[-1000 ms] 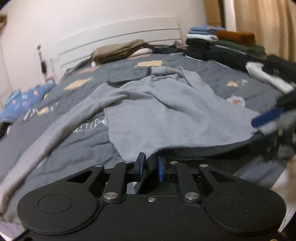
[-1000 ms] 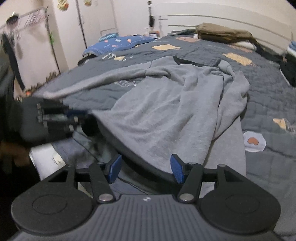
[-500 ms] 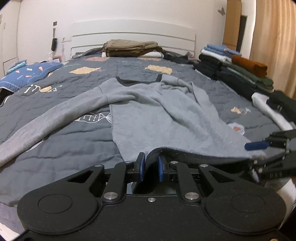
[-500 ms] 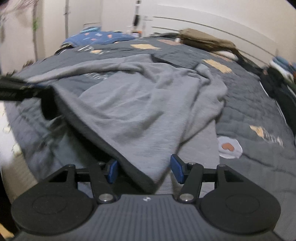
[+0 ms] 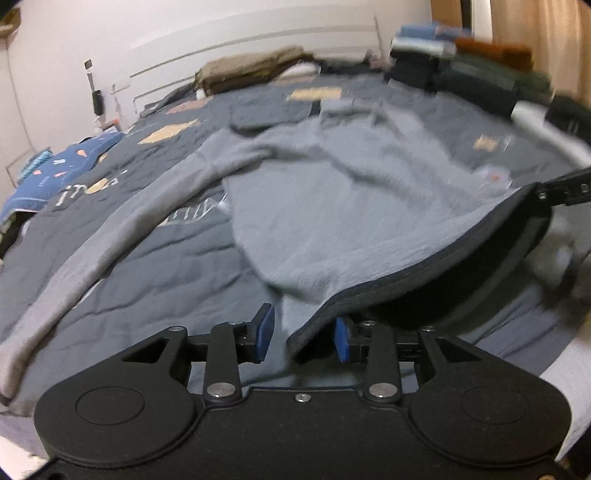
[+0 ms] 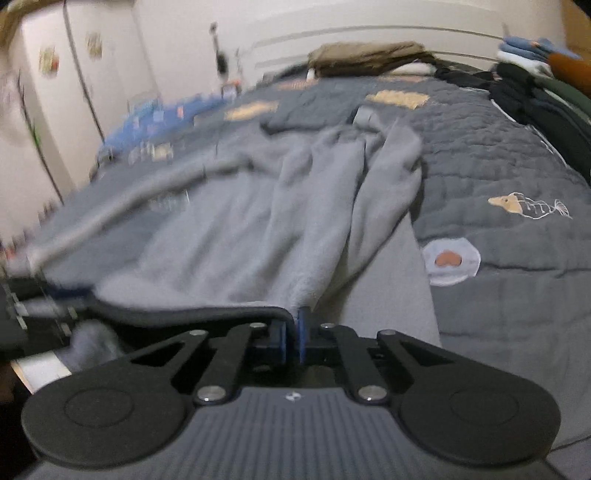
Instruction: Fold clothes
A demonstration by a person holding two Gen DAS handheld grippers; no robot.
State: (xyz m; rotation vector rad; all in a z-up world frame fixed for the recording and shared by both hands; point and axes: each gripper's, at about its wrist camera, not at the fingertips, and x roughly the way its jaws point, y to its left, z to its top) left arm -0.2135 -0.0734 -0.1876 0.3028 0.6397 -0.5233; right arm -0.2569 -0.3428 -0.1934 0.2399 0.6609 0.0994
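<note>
I stand at the foot of a bed (image 5: pixel 155 258) under a dark grey quilt (image 6: pixel 498 155) stitched with tan patches and a small fish. Behind it a white headboard (image 5: pixel 258 40) meets a plain pale wall (image 5: pixel 55 55). A blue pillow (image 5: pixel 62 166) lies at the bed's left side. In my right view, white wardrobe doors (image 6: pixel 92 55) carry small stickers. A tan curtain (image 5: pixel 535 22) hangs at the far right. The light is dim and warm.

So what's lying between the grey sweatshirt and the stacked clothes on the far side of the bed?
Only dark quilt, with a fish print, seen from the right wrist.
</note>
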